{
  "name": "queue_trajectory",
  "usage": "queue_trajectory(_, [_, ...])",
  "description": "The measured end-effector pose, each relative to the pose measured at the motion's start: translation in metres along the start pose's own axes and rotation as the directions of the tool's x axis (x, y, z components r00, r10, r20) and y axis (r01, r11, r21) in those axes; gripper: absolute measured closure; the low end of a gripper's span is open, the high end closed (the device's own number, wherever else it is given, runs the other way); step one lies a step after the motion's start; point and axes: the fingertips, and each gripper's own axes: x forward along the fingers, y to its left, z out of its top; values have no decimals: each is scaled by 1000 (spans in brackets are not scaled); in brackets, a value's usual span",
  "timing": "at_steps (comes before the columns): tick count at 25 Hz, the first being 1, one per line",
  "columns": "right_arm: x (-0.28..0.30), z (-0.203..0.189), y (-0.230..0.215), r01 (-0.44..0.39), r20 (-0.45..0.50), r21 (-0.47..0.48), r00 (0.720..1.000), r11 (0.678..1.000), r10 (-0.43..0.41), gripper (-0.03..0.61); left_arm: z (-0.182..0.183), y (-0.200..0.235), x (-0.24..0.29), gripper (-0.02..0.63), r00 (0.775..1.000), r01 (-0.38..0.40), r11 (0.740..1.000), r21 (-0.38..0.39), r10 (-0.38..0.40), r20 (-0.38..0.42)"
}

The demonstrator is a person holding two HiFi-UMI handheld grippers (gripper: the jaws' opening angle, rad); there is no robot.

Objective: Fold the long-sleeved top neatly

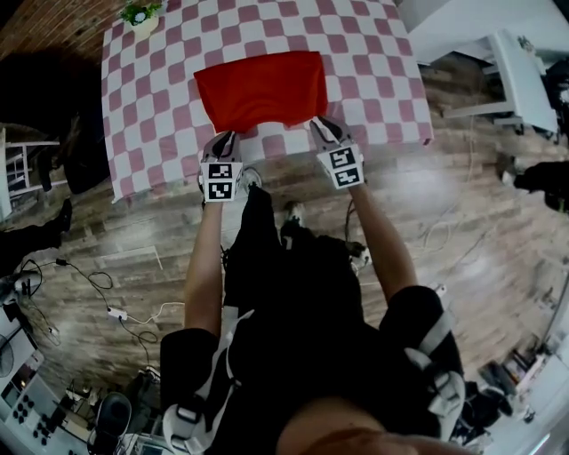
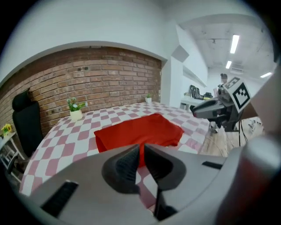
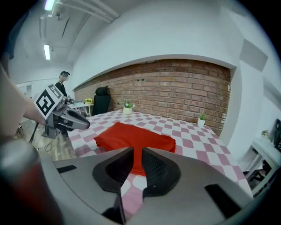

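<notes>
The red long-sleeved top [image 1: 262, 87] lies folded into a flat rectangle on the pink-and-white checked table [image 1: 160, 107]. My left gripper [image 1: 226, 138] hovers at the top's near left corner and my right gripper [image 1: 322, 123] at its near right corner. In the left gripper view the left gripper [image 2: 141, 151] has its jaws a narrow gap apart, with the top [image 2: 136, 132] lying on the table beyond them and nothing pinched. The right gripper [image 3: 137, 154] likewise shows a small gap, with the top [image 3: 131, 137] flat on the cloth ahead. Each gripper also sees the other: right gripper [image 2: 195, 112], left gripper [image 3: 83, 124].
A small potted plant [image 1: 142, 13] stands at the table's far left corner, and another [image 3: 201, 119] at the far right. A black chair [image 2: 26, 123] is beside the brick wall. White furniture [image 1: 520, 71] stands to the right, and cables [image 1: 89, 284] lie on the wooden floor.
</notes>
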Motion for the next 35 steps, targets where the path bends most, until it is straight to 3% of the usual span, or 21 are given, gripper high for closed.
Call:
queue_trajectory(3, [-30, 36, 8, -2, 108, 40, 994, 999, -2, 563, 27, -1, -31, 607, 992, -68, 996, -49, 73, 104])
queue_trajectory(8, [-71, 76, 17, -5, 222, 125, 975, 992, -23, 571, 67, -6, -85, 607, 960, -160, 978, -136, 186, 208])
queue_trajectory(15, [-78, 113, 39, -38, 277, 172, 961, 984, -11, 571, 84, -6, -112, 607, 954, -107, 979, -175, 150, 260])
queue_trajectory(28, [15, 198, 76, -85, 255, 65, 965, 994, 66, 571, 84, 83, -89, 607, 967, -119, 971, -206, 160, 196])
queue_trajectory(35, [68, 228, 91, -175, 215, -17, 961, 984, 175, 571, 79, 102, -70, 607, 975, -116, 962, -246, 158, 155])
